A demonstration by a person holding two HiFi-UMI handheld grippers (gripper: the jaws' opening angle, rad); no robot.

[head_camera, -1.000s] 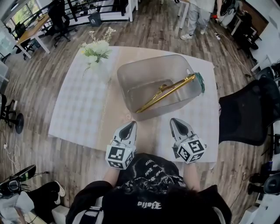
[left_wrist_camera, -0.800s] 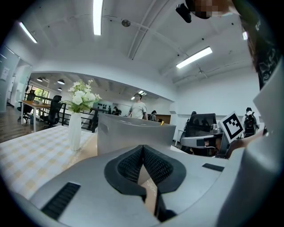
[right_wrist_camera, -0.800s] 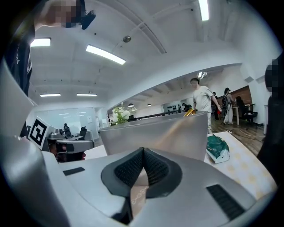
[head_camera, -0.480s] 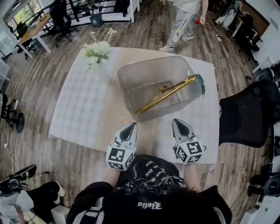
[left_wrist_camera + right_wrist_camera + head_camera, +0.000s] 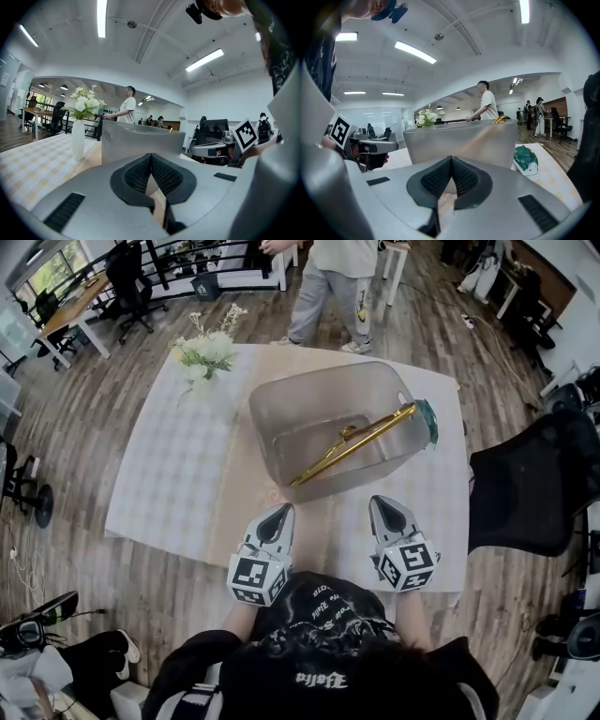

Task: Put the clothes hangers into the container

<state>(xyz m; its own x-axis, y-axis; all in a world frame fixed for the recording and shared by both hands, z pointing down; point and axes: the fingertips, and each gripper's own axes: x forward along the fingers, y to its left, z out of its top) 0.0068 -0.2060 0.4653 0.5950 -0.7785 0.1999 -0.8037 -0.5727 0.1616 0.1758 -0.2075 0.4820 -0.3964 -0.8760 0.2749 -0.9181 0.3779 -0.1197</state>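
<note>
A translucent grey container (image 5: 281, 395) stands on the table's middle. Gold clothes hangers (image 5: 352, 443) lie slanted inside it, one end resting on the right rim. The container's wall (image 5: 136, 145) fills the middle of the left gripper view, and in the right gripper view a gold hanger tip (image 5: 500, 119) pokes over the container (image 5: 461, 140). My left gripper (image 5: 280, 513) and right gripper (image 5: 383, 504) rest side by side at the table's near edge, short of the container. Both are shut with nothing between the pads.
A white vase of flowers (image 5: 204, 357) stands at the table's far left. A green-and-white packet (image 5: 429, 420) lies by the container's right side. A person (image 5: 339, 277) walks past the table's far edge. A black office chair (image 5: 534, 479) stands to the right.
The person behind the table has walked from the right toward the left. Both grippers stay about where they were.
</note>
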